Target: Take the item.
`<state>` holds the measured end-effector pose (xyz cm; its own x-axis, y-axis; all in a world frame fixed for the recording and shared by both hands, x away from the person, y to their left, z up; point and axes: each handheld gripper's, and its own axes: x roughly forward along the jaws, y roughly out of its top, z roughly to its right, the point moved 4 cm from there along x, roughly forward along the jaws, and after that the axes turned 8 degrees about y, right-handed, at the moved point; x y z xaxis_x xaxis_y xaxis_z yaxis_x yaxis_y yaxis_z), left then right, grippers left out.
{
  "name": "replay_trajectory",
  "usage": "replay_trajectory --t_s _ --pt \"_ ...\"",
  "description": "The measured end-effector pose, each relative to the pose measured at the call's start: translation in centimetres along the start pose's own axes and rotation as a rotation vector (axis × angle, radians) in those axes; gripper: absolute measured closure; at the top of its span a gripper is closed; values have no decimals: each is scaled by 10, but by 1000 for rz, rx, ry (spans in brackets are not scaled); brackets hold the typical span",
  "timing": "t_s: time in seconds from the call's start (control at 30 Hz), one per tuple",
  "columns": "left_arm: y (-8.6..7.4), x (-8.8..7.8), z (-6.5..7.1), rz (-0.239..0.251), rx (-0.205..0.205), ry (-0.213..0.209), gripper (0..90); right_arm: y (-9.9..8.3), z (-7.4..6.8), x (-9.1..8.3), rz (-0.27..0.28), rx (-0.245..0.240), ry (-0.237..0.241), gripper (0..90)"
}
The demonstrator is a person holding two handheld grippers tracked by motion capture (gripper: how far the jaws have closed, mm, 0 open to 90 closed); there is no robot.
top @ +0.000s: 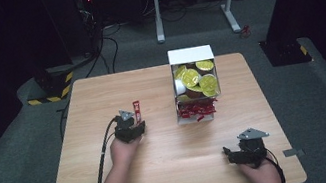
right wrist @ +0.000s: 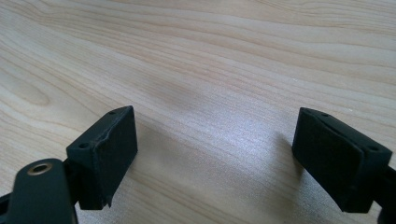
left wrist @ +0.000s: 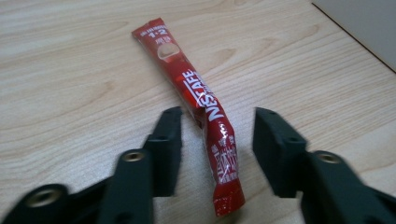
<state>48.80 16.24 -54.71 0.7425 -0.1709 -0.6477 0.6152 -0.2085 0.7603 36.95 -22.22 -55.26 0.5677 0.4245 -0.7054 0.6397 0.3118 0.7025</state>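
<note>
A red Nescafe stick sachet (left wrist: pixel 198 100) lies flat on the wooden table (top: pixel 164 167), also seen as a small red strip (top: pixel 136 109) in the high view. My left gripper (left wrist: pixel 217 123) is open, its jaws standing on either side of the sachet's lower half without touching it. In the high view the left gripper (top: pixel 130 126) sits just below the sachet. My right gripper (right wrist: pixel 215 140) is open wide over bare wood, and it rests near the table's front right (top: pixel 247 150).
A white box (top: pixel 190 56) at the table's back middle holds yellow-lidded cups (top: pixel 194 78) in its far part and several red sachets (top: pixel 197 110) in its near part. The table's right edge (left wrist: pixel 355 39) shows in the left gripper view. Dark floor and a white frame lie beyond.
</note>
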Motion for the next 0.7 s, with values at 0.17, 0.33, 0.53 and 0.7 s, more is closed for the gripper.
replay_trajectory --t_s 0.17,0.33,0.53,0.7 --pt "1 -4 0 -3 4 5 351 0 0 0 0 0 0 142" --pt "4 -12 3 15 14 -20 322 0 0 0 0 0 0 142" --pt "2 -28 1 45 -8 -61 304 0 0 0 0 0 0 142" --pt "-1 -37 -2 53 -11 -64 290 0 0 0 0 0 0 142"
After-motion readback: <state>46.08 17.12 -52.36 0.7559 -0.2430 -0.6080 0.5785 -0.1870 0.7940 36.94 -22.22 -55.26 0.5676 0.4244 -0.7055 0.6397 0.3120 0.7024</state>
